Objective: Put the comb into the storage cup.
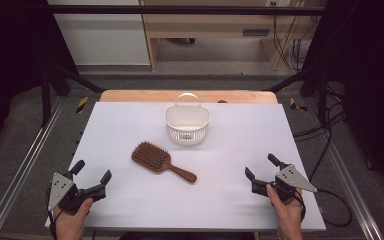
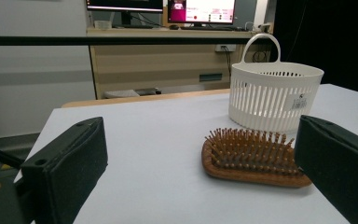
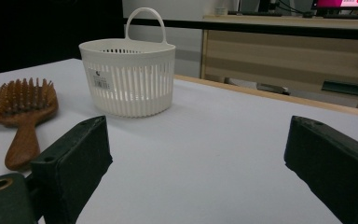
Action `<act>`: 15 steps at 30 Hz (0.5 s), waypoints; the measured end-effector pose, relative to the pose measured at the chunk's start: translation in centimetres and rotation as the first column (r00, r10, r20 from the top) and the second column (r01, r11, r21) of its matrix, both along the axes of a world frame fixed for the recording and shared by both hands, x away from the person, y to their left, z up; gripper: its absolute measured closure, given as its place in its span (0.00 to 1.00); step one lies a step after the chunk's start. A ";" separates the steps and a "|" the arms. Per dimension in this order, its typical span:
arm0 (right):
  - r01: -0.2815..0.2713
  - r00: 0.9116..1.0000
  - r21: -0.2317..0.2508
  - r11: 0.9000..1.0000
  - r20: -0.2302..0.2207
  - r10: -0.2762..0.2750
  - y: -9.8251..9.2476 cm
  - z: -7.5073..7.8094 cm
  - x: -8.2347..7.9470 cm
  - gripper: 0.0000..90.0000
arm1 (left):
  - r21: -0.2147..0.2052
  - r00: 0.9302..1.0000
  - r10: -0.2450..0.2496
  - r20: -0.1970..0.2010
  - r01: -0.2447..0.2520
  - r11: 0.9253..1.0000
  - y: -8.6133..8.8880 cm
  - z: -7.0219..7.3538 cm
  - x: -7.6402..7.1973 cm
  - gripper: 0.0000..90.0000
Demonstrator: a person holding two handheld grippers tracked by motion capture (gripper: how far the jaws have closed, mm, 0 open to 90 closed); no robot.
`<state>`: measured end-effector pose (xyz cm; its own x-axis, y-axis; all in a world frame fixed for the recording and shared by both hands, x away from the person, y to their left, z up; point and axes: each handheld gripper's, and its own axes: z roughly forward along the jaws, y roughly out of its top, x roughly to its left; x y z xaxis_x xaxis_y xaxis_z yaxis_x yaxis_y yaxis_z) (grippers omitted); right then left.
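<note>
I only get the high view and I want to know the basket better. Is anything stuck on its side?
Observer: Yes. The white basket has a small label with dark print on its wall, near the rim.
Operator: What are its sides like from down low?
Observer: Tall upright slits run round the wall, and light shows through them.
Operator: What is past the table, higher than I can see?
Observer: A wooden desk with lit screens on top, one partly pink.
</note>
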<state>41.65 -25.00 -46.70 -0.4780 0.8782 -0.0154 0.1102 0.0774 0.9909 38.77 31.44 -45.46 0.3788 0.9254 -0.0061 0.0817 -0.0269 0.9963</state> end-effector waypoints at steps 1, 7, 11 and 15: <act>-0.003 1.000 0.006 1.000 -0.002 0.003 0.0 0.0 0.0 0.08 | 0.000 1.000 -0.001 -0.003 0.001 1.000 -0.1 0.0 0.0 0.03; -0.012 1.000 0.023 1.000 -0.017 0.012 0.0 -0.1 0.0 0.08 | -0.005 1.000 -0.009 -0.030 0.009 1.000 -0.3 0.0 0.2 0.05; -0.018 1.000 0.010 1.000 -0.024 0.018 0.1 -0.2 0.0 0.08 | -0.001 0.998 -0.024 -0.065 0.024 1.000 -0.6 0.2 0.5 0.06; -0.027 1.000 -0.016 0.999 -0.014 0.027 0.5 0.0 0.1 0.08 | -0.011 0.994 -0.059 -0.094 0.058 0.998 -0.8 0.9 1.4 0.08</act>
